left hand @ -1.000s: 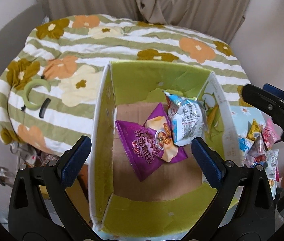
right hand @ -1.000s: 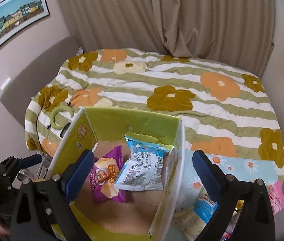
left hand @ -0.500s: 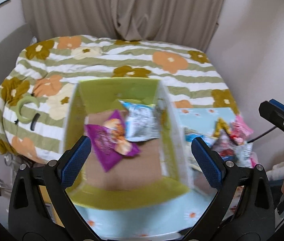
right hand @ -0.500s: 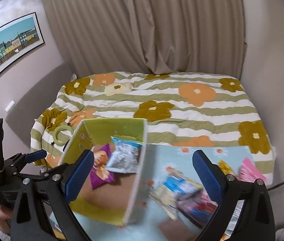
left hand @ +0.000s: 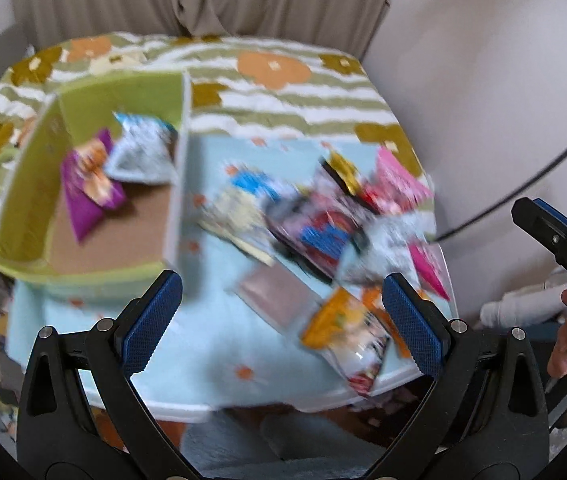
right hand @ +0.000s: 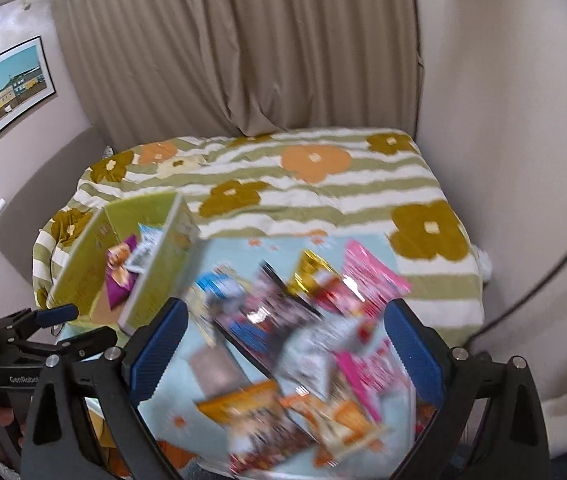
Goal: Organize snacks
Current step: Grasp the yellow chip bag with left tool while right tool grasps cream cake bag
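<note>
A green cardboard box (left hand: 35, 184) (right hand: 159, 280) stands at the left of a light blue table (left hand: 211, 336). Inside it lie a purple snack bag (left hand: 87, 188) (right hand: 117, 276) and a silver-blue bag (left hand: 139, 152) (right hand: 145, 250). To the right of the box is a blurred pile of loose snack packets (left hand: 335, 216) (right hand: 307, 320), among them a pink one (right hand: 367, 276) and an orange one (left hand: 347, 332). My left gripper (left hand: 283, 320) is open above the table's near edge, nothing between its fingers. My right gripper (right hand: 283, 348) is open over the pile, also holding nothing.
A bed with a green-striped flowered quilt (right hand: 323, 192) lies behind the table, with beige curtains (right hand: 235, 48) behind it and a framed picture (right hand: 3, 88) on the left wall. A black cable (left hand: 523, 184) hangs at the right. A hand (left hand: 563, 344) holds the right gripper's handle.
Both grippers have swung right and pulled back from the box toward the loose snack pile. The box now sits at the left of both views. Both stayed open and empty.
</note>
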Available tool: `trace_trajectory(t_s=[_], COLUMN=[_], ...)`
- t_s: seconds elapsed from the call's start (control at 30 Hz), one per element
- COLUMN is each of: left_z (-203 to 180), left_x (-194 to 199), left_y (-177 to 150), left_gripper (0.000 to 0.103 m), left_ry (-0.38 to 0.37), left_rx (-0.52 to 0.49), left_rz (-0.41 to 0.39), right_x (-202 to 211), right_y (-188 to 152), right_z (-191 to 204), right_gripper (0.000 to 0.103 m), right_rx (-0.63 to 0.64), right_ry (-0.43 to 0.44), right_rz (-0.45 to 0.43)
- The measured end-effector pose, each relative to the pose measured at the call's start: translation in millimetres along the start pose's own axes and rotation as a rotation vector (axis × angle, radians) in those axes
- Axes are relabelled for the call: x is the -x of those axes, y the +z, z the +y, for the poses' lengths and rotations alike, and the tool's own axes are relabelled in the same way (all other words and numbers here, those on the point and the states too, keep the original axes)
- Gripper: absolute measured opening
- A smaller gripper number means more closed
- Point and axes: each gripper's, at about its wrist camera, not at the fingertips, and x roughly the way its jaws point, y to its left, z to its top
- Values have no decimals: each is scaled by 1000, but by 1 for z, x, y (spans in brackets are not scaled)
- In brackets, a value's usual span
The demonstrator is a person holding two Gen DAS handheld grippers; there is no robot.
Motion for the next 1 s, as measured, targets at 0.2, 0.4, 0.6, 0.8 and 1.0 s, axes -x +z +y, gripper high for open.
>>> trace_trajectory(t_s=[0.2,0.4,0.6,0.8,1.0], left_z=[-33,-46,-50,-50,-47], left_x=[-40,-77,-108,-138,-160], left_y=[-44,-75,-81,-82,-86], left_gripper=[100,99,99,99,99], left_ry=[-17,-26,-29,-39,-65], left_rx=[46,105,129,171,199], left_rz=[104,168,192,209,245], right_x=[-7,-27,-56,-79,-100], right_y=[-44,-92,-135,-153,-157], right_z=[-53,-74,-76,-68,-68], right_gripper=[98,98,98,98,98], right_rx=[-45,-60,10,114,164], right_ry=[-2,18,51,64,89], right_rz=[65,142,203,218,219])
